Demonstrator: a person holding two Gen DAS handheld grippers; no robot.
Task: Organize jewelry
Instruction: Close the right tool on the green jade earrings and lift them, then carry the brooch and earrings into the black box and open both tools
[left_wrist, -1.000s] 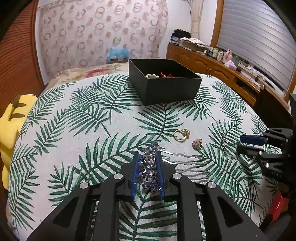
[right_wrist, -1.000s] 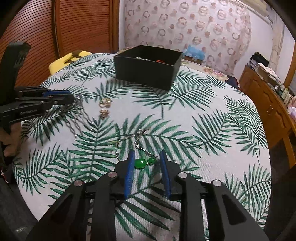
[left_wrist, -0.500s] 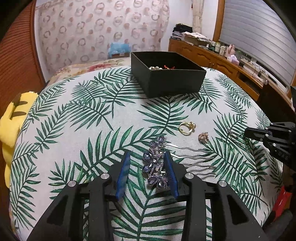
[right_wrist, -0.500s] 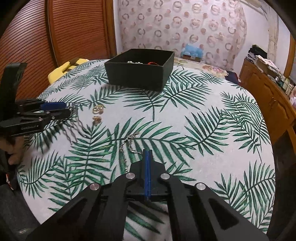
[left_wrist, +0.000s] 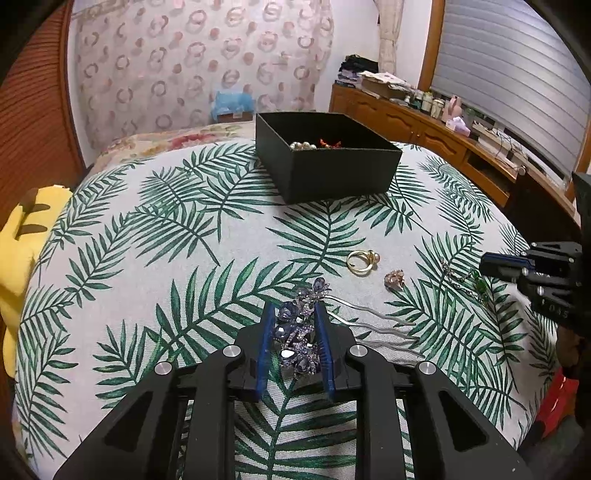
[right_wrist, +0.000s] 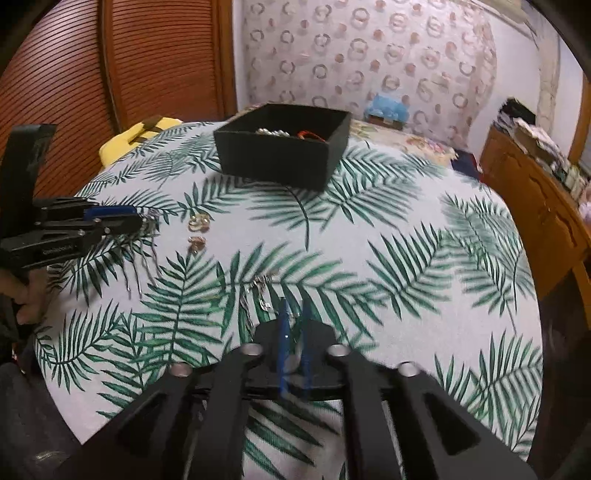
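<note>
right-wrist view motion-blurred; necklace (right_wrist: 258, 291) pendant hidden between the jaws; box (left_wrist: 332, 173) contents indistinct

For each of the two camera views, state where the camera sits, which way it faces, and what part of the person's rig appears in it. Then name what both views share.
Left wrist: rides the left gripper, facing across the palm-print cloth toward the black box; its fingers flank the purple hairpin, and the right gripper enters at right.
Right wrist: rides the right gripper, nearly shut on the green necklace, facing the box from the other side; the left gripper shows at left.
Shared: box, gold ring, both grippers.
</note>
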